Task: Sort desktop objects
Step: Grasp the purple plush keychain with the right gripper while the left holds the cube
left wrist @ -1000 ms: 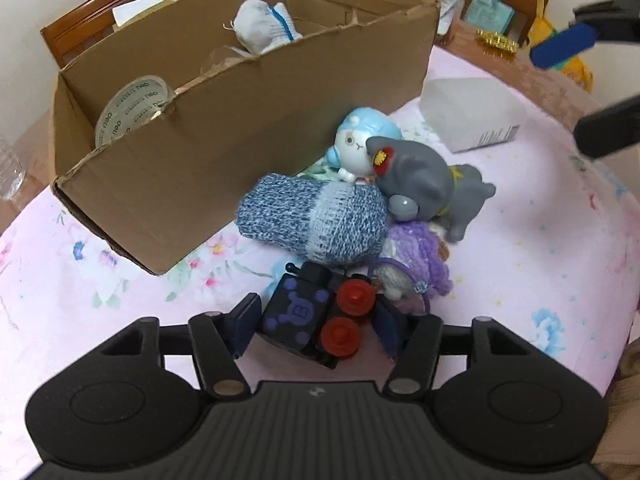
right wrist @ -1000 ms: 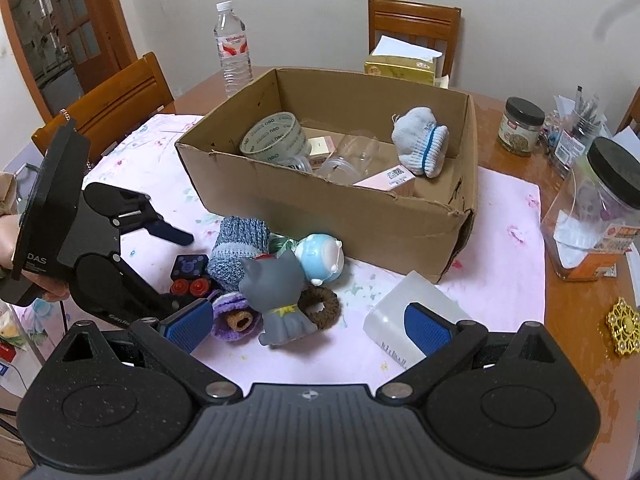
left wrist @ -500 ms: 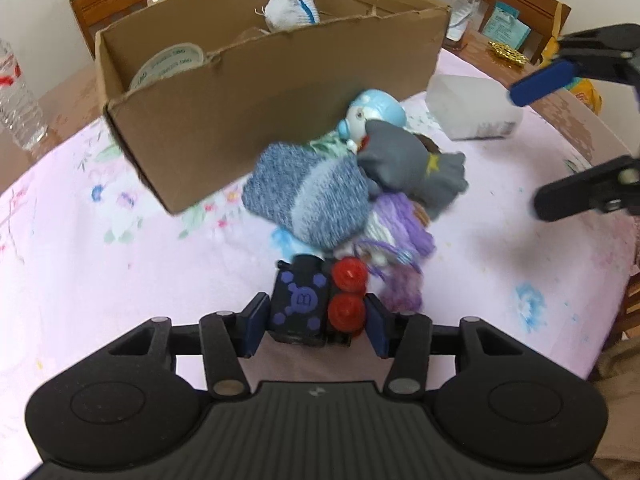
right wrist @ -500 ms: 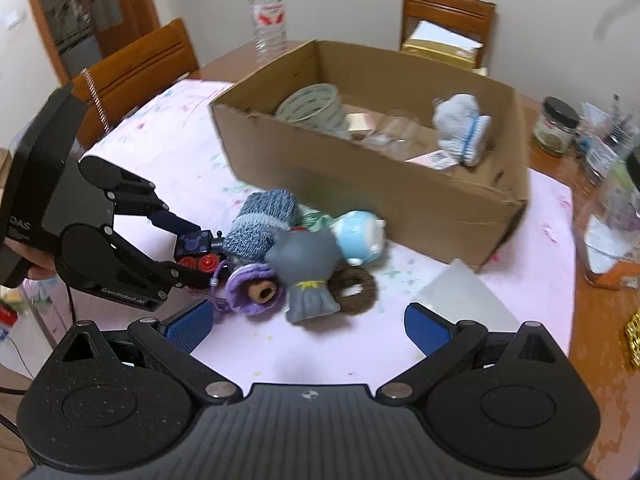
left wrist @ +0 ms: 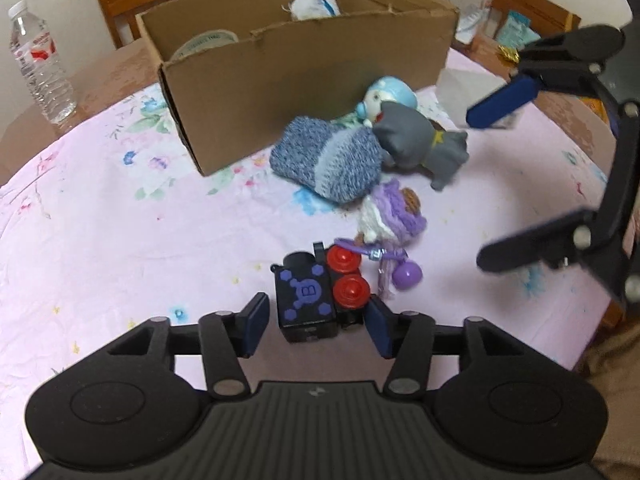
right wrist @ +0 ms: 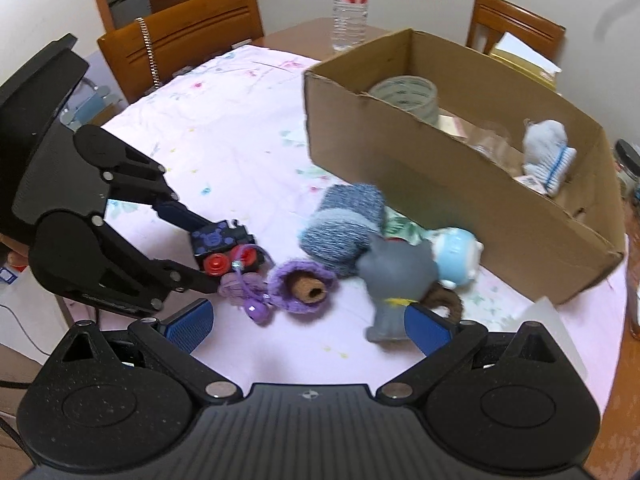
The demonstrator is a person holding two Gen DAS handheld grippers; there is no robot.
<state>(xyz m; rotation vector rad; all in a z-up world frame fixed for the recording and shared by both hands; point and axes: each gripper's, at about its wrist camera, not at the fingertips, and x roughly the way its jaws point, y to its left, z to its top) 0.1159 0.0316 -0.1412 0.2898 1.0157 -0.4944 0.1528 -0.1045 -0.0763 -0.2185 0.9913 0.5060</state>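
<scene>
A black toy block with purple dots and red wheels [left wrist: 320, 292] sits between the fingers of my left gripper [left wrist: 314, 324]; a gap shows at the left pad. It also shows in the right wrist view [right wrist: 224, 246]. A purple knitted charm [left wrist: 394, 216] lies just beyond it. A blue knitted roll [left wrist: 328, 164], a grey cat figure [left wrist: 420, 144] and a light blue figure [left wrist: 386, 96] lie by the cardboard box [left wrist: 304, 76]. My right gripper [right wrist: 310, 326] is open and empty, hovering in front of the purple charm [right wrist: 302, 286] and the cat figure [right wrist: 400, 276].
The box holds a tape roll [right wrist: 404, 94], a white sock [right wrist: 548, 156] and small packages. A water bottle [left wrist: 40, 64] stands at the left. Wooden chairs [right wrist: 180, 36] surround the table. A translucent white box [left wrist: 464, 84] lies at the right.
My left gripper has pulled back toward me with the black toy block, away from the pile. My right gripper has swung left and lower, toward the purple charm.
</scene>
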